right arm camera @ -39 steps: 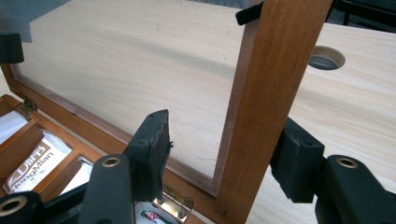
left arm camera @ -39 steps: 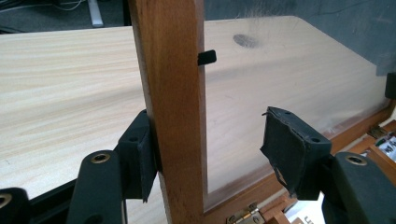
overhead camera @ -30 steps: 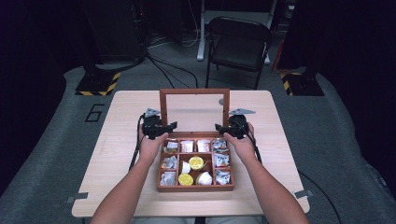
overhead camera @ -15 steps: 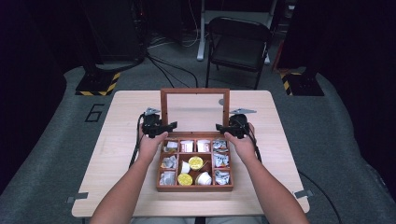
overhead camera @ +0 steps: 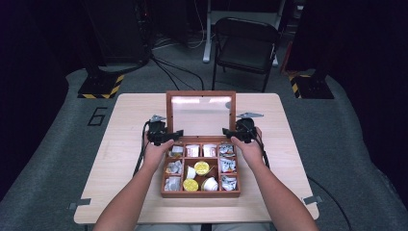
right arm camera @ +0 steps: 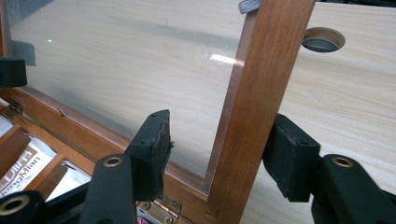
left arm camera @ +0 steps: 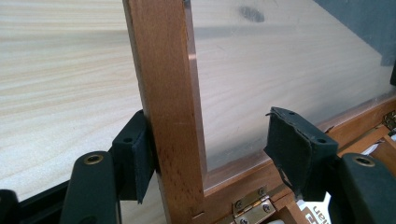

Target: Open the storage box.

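Two grippers straddle the raised lid [overhead camera: 200, 113] of my wooden box [overhead camera: 200, 193]. Left gripper [left arm camera: 212, 154] jaws wide around its side rail. Right gripper [right arm camera: 219, 156] likewise, jaws wide

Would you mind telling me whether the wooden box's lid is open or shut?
Open: the lid stands raised behind the box, whose filled compartments are exposed.
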A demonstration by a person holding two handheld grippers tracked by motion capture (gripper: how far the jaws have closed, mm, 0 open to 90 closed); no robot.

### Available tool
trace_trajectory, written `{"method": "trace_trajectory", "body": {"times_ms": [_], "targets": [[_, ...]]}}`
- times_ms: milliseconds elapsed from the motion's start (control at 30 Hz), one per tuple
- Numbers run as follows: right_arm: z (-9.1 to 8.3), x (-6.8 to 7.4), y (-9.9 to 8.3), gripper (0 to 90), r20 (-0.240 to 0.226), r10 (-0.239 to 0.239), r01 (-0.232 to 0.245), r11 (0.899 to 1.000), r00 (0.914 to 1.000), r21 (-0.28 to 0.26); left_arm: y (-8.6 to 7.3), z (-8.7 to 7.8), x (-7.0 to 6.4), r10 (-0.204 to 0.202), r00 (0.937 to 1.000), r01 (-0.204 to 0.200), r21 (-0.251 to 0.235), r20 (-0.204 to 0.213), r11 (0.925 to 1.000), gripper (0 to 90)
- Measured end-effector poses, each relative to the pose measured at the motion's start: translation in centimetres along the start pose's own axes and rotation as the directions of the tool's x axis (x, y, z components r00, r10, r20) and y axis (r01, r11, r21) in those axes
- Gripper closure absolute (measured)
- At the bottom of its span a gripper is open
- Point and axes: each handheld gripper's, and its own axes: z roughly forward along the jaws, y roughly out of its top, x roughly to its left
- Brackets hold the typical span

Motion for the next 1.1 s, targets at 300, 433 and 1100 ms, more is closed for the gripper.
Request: {"method": "trace_trajectory", "body": {"times_ms": [300,433,1100], "targets": [[0.3,-0.2,-0.1,42.1,-0.001,0.002,-0.002,1.000,1.0000,0.011,0.1,0.2,0.2,-0.005,1.0000,0.005,0.014,0.003,0.9999,35.3],[0.5,-0.2,-0.2,40.1,0.001,0.008,-0.008,1.000,1.0000,0.020,0.1,0.3,0.3,-0.009,0.9999,0.009,0.021,0.006,0.9998,35.1],[1.4,-0.8,-0.8,36.8,-0.028,0.096,-0.094,0.993,0.9950,0.074,-0.1,1.1,0.9,-0.088,0.9961,0.088,0.055,-0.003,0.9946,32.4]]}}
